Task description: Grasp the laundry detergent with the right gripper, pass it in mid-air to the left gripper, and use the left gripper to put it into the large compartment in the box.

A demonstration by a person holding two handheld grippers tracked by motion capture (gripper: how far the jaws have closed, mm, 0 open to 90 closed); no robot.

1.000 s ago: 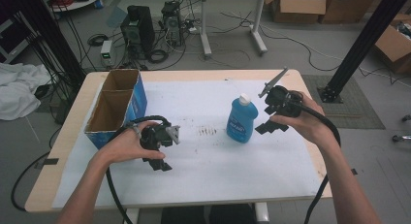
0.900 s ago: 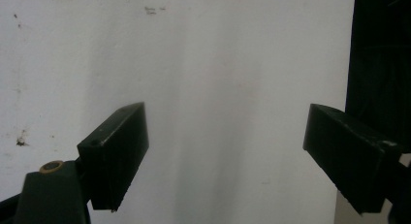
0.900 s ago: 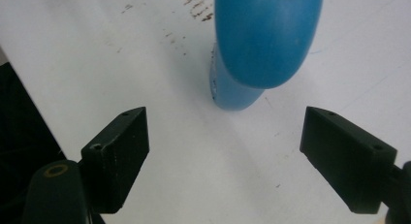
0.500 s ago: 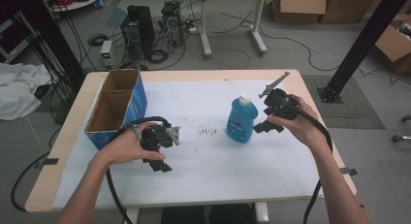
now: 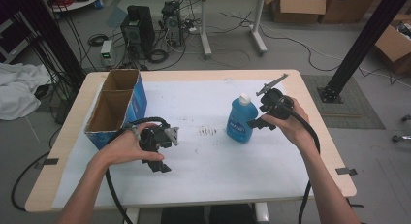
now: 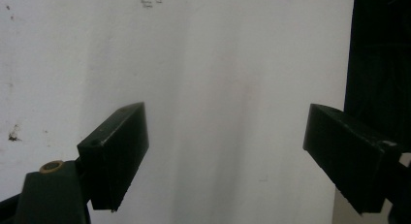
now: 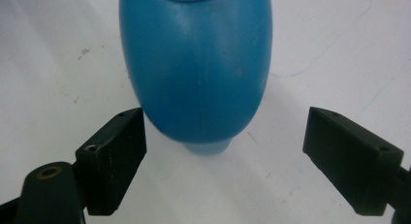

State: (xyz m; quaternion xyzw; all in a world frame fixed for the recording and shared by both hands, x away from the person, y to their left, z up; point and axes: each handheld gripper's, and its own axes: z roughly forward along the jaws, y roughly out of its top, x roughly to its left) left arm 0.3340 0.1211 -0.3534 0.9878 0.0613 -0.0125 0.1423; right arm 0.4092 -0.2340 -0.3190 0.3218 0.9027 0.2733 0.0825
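Note:
A blue bottle with a white cap stands upright on the white sheet, right of the middle. My right gripper is just to its right, pointing at it. In the right gripper view the bottle stands just ahead of the right gripper, whose jaws are open and have just been opening wider; the pads touch nothing. My left gripper is held low over the sheet at the front left. In its own view the left gripper is open with only bare sheet between its jaws.
An open cardboard box with blue sides and two compartments stands at the table's left edge. Small brown marks stain the white sheet between the grippers. Cables trail from both grippers toward the front edge.
My right gripper has sunk a little beside the bottle, which has not moved. The left hand and gripper have stayed in place.

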